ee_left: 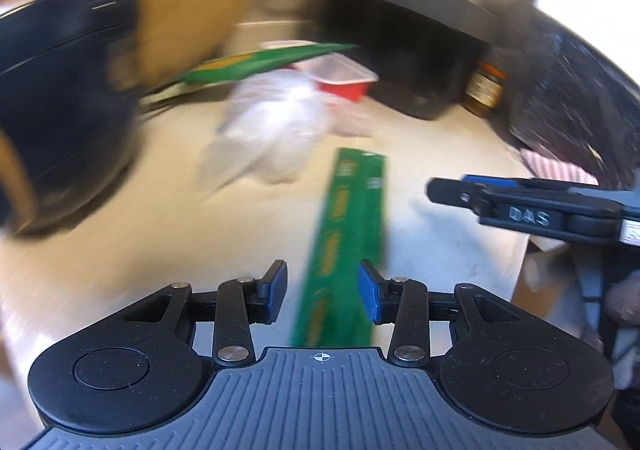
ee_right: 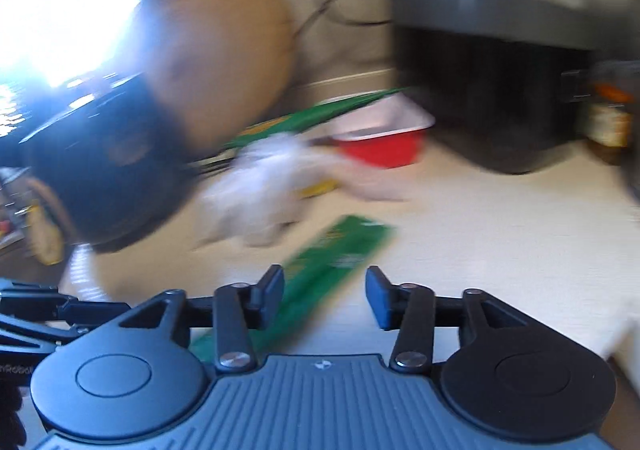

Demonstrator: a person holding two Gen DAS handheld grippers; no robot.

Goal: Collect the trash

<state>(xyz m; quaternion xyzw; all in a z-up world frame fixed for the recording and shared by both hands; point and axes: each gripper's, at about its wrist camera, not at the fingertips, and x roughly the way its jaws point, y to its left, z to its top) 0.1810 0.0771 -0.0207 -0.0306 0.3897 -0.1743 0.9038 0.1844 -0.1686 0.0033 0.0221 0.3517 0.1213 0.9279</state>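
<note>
The long flat green wrapper with yellow print (ee_left: 352, 234) lies on the pale cream tabletop (ee_left: 140, 250), its long axis running away from both cameras toward the back of the table. In the left wrist view it runs nearly straight ahead, leaning slightly right at the far end. In the right wrist view (ee_right: 336, 266) it slants from lower left to upper right.

The left gripper (ee_left: 322, 290) hangs over the wrapper's near end with its jaws spread; the right blue pad looks to lie against the wrapper's edge, the left pad stands clear, so nothing is clamped. The right gripper (ee_right: 326, 296) is also released, the wrapper passing under its left finger; its body (ee_left: 532, 206) shows from the side in the left view, near the table's right edge (ee_left: 516, 266).

Open tabletop lies to the right of the wrapper. Beyond the far end sit a crumpled white plastic bag (ee_left: 268, 130), a red tray with a clear lid (ee_left: 344, 78), a second green packet (ee_left: 264, 62) and a dark box with a flat grey lid (ee_left: 408, 46). A blurred dark and tan bag (ee_left: 76, 90) crowds the left side.
</note>
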